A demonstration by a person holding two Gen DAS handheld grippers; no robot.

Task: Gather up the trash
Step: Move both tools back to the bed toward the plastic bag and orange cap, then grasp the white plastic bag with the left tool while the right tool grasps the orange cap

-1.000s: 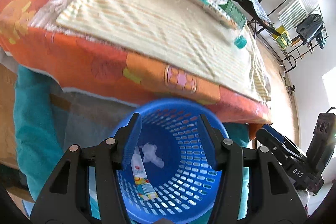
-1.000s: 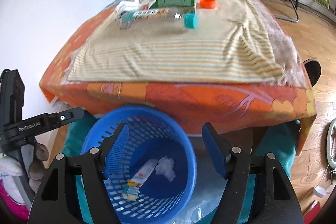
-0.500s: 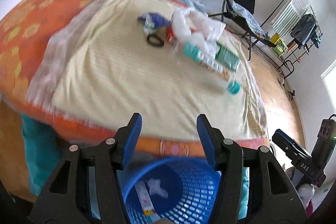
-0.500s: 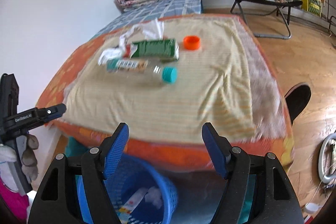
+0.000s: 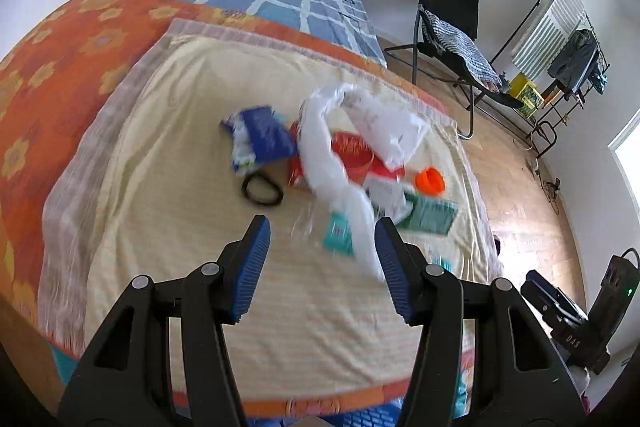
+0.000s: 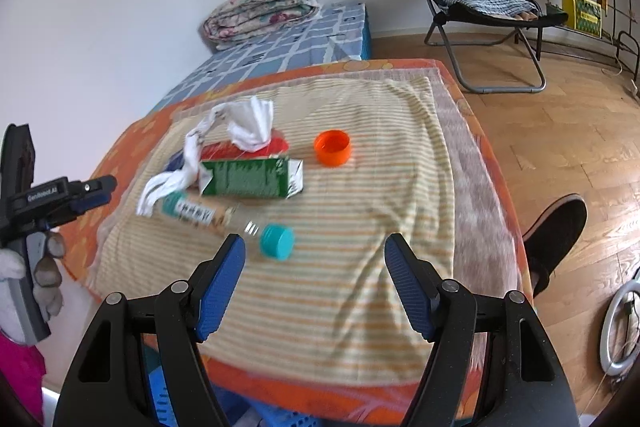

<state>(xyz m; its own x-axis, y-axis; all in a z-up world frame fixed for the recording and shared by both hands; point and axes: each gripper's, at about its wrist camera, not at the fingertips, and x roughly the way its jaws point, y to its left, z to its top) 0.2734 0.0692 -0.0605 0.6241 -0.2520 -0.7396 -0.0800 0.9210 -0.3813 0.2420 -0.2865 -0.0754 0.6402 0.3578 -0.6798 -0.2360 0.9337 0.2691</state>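
Right wrist view: one green carton (image 6: 250, 178), one orange cap (image 6: 332, 148), both grippers (image 6: 314, 281) (image 5: 322, 263) spread empty.

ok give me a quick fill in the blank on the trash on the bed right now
1. The loose bottle cap beyond the green carton is ____ in colour.
2. The clear bottle lying nearest the right gripper has a ____ cap.
3. Both the left gripper and the right one have their jaws ____.

Missing words: orange; teal; open

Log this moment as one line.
left gripper open, empty | right gripper open, empty | bottle, carton, orange cap on table
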